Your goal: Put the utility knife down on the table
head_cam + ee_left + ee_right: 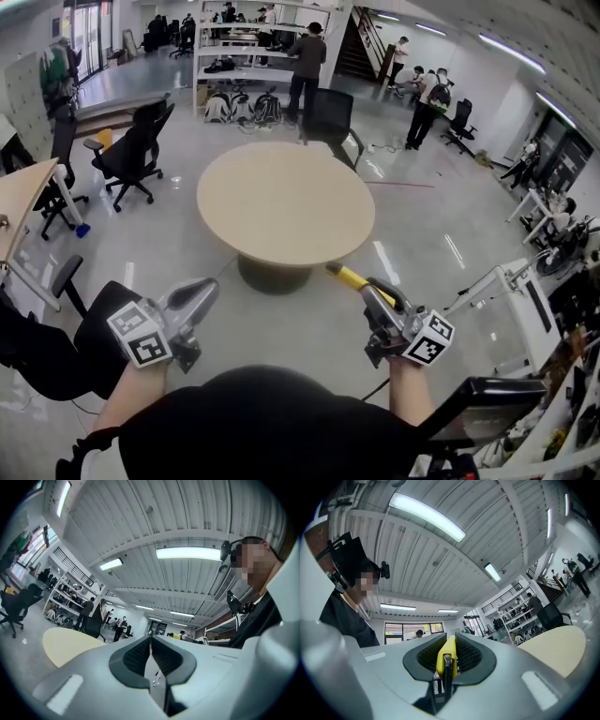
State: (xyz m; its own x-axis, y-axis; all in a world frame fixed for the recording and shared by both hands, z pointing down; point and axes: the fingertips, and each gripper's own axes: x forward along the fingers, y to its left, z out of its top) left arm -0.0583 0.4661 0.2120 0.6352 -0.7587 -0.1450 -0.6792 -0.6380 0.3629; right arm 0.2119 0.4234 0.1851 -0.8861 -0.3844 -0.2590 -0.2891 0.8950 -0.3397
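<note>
Round table [281, 202]: pale top, bare, on a dark central base. It is the landing place for the task and the landmark for the rest.
Left gripper [204, 289]: held in the air short of the table's near edge, towards its left side. Its jaws are pressed together with nothing between them.
Right gripper [380, 302]: also short of the near edge, towards the table's right side. Its jaws are pinched on the knife.
Utility knife [446, 656]: yellow body clamped edge-on between the right pads, its free end pointing at the table. It hangs over the floor, not yet over the top.
Step in hand: carrying the knife to the table, by my reading.
Doing it well: bring the knife well inside the table's rim, lower it until the body lies flat on the top, then spread the jaws and draw straight back. Letting go at the rim risks a fall to the floor.
</note>
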